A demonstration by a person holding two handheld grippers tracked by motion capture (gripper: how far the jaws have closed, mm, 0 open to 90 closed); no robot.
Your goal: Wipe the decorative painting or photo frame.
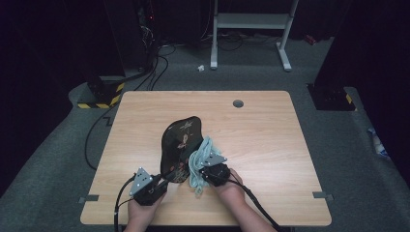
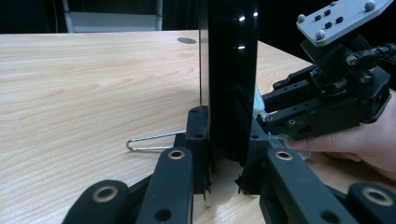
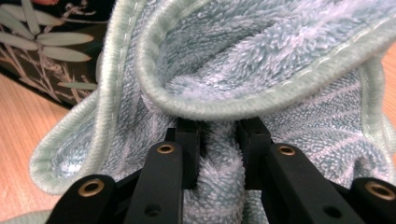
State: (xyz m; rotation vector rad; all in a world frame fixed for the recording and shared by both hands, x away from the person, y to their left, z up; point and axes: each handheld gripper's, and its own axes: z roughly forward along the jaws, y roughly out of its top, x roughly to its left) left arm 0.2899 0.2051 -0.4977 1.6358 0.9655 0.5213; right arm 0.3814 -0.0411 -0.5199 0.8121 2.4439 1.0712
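The left tongs (image 1: 162, 182) gripped the near edge of a glossy black tray (image 1: 181, 142) painted with leaves and flowers, propped on edge near the tabletop's (image 1: 261, 135) front. The right tongs (image 3: 218, 135) pinched a fluffy pale-green cloth (image 3: 261, 60) against the tray's right side. The left gripper view revealed a wire clip (image 2: 152, 138) lying beyond on the tabletop; the right gripper view showed the cloth's stitched hem.

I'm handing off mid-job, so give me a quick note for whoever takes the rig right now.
Left tool: shut on the near edge of the black tray, holding it on edge.
Right tool: shut on a fold of the pale green cloth, which sits against the tray's right side.
Done: both things gripped.
Left: probably wiping the tray's decorated face; how much is wiped cannot be told.
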